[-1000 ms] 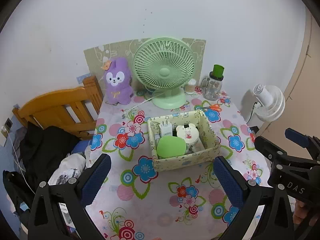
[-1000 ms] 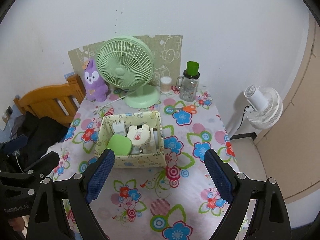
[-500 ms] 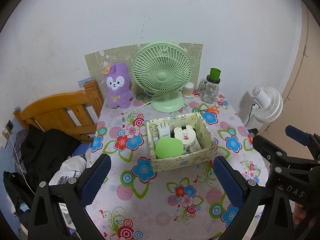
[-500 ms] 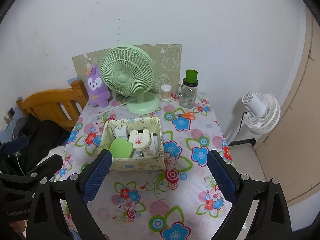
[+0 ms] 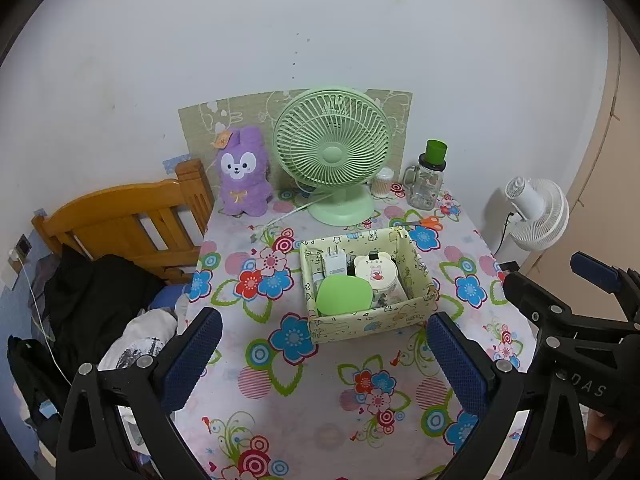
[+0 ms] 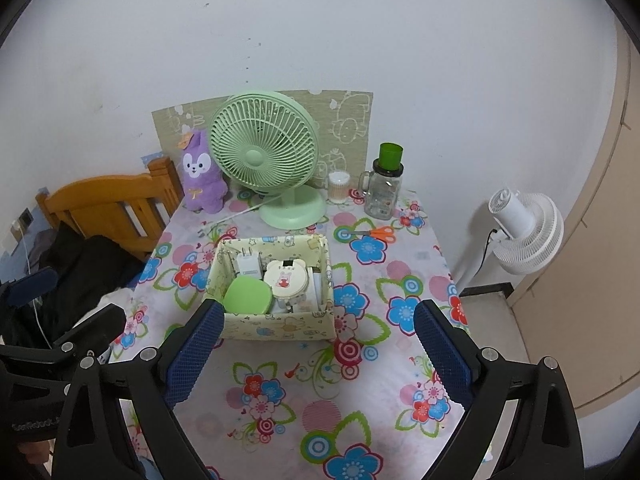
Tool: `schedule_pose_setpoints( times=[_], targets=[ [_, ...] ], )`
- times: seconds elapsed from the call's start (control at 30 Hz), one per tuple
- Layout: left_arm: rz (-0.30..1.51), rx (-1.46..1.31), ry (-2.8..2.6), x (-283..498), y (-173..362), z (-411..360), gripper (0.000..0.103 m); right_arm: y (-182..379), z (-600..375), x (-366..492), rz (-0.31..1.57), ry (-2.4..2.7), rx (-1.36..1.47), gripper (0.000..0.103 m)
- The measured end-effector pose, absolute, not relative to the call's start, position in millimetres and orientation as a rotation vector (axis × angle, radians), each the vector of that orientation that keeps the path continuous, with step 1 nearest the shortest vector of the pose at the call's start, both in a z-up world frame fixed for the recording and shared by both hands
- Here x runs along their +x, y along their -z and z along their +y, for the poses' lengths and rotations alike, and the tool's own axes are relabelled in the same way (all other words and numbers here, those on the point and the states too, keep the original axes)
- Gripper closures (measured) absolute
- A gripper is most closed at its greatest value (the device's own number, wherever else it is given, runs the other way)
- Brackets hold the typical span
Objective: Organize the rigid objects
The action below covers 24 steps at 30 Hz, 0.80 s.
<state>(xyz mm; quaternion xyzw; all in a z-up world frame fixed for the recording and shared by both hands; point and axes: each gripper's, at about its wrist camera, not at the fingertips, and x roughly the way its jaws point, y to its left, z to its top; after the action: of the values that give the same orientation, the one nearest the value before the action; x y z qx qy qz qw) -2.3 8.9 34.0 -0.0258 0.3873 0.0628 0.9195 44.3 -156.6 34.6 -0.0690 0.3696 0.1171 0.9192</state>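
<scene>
Both tools have drawn back from the filled patterned box [image 5: 368, 322].

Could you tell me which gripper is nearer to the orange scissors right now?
Right, by a little. The right gripper hovers open above the near table edge, the scissors ahead beyond the box; the left gripper is further left.

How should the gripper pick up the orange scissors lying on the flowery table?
The orange-handled scissors lie flat on the flowery tablecloth, behind the patterned box, with nothing touching them. Probably best to come straight down from above and close the jaws across the two orange handle loops, the thickest part. The thin blades sit too flat to pinch easily.
</scene>
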Motion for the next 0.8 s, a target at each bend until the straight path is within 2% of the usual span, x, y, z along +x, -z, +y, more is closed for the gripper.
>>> schedule_pose_setpoints(
  times=[0.8],
  targets=[
    [0.803,-0.054,-0.128,4.3,-28.9,7.9,0.000,-27.4,-157.9,50.5,0.782,-0.237,-0.138,0.006]
  ],
)
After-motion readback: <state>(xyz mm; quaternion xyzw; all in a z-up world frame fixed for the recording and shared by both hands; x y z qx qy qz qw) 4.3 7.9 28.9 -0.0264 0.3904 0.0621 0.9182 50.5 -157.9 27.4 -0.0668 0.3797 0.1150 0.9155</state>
